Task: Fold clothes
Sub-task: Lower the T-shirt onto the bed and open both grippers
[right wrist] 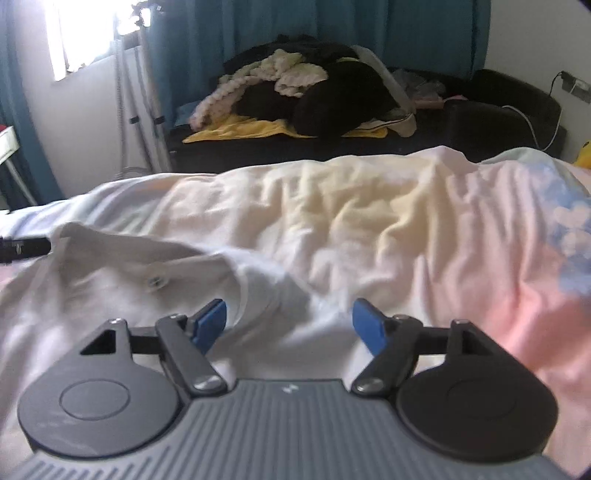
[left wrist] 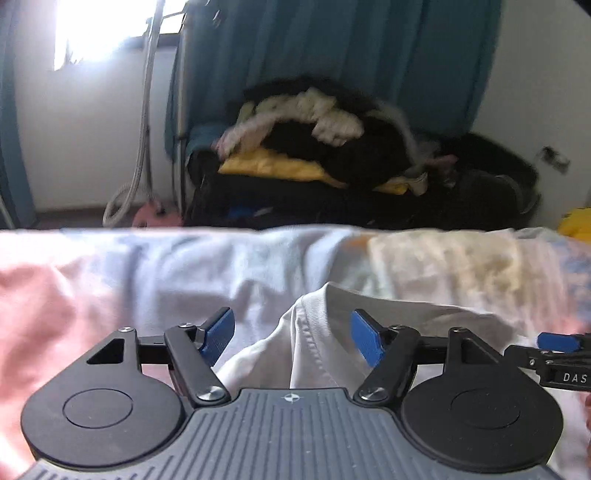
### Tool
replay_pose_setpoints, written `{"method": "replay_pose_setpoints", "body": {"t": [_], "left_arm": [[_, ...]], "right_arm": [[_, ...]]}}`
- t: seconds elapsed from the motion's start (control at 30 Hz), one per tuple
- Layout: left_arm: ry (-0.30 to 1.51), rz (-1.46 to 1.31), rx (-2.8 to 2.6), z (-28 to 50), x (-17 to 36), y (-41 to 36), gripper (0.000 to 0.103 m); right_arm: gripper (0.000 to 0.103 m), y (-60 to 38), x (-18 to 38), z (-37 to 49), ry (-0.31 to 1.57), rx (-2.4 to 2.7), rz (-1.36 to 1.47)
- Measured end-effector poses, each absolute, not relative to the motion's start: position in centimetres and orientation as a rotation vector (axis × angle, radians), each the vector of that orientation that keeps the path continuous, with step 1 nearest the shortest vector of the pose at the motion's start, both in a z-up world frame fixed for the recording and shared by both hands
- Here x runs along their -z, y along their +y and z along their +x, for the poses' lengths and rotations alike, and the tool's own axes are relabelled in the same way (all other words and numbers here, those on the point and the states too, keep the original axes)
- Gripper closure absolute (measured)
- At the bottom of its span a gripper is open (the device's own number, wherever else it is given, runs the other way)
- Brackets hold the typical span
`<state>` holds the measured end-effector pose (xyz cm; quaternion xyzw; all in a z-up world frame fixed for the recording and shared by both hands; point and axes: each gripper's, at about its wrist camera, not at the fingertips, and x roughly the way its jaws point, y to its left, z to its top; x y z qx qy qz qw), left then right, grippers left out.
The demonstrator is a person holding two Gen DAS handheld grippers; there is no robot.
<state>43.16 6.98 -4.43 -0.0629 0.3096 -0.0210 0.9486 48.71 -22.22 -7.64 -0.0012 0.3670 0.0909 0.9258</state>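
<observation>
A white collared shirt (right wrist: 122, 280) lies on the pastel bedspread (right wrist: 369, 221), its collar and a button facing up. In the left wrist view the shirt (left wrist: 314, 350) shows a ribbed seam running between the fingers. My left gripper (left wrist: 291, 336) is open, blue pads apart, over that seam. My right gripper (right wrist: 290, 326) is open too, hovering above the shirt's right shoulder area. The right gripper's tip (left wrist: 557, 343) shows at the right edge of the left wrist view, and the left gripper's black tip (right wrist: 22, 247) at the left edge of the right wrist view.
Beyond the bed's far edge a dark couch (right wrist: 480, 118) carries a heap of black, cream and yellow clothes (right wrist: 303, 96). Teal curtains (right wrist: 369, 33) and a bright window (right wrist: 81, 33) stand behind. A hose and pole (left wrist: 144, 140) lean at the left wall.
</observation>
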Motion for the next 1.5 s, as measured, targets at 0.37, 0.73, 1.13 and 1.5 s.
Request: {"method": "replay_pose_setpoints", "body": {"t": [0.37,0.73,1.13,1.5], "left_arm": [[0.608,-0.271,-0.041,23.3,1.8,14.2,0.027],[0.661,-0.477,-0.162,17.1,6.4,17.0,0.042],[0.649,-0.424,-0.085,19.8,8.6,15.6,0.074],[0.491,-0.466,-0.181,21.6,0.8,19.1,0.102]], "right_arm": [[0.026,-24.9,0.4,24.7,0.628,-0.231,0.190],[0.026,-27.2,2.4,7.5,0.532,-0.239,0.438],[0.026,-24.0,6.2,10.7,0.629,-0.272,0.372],[0.026,-23.6,8.5,13.3,0.666,-0.254,0.374]]}}
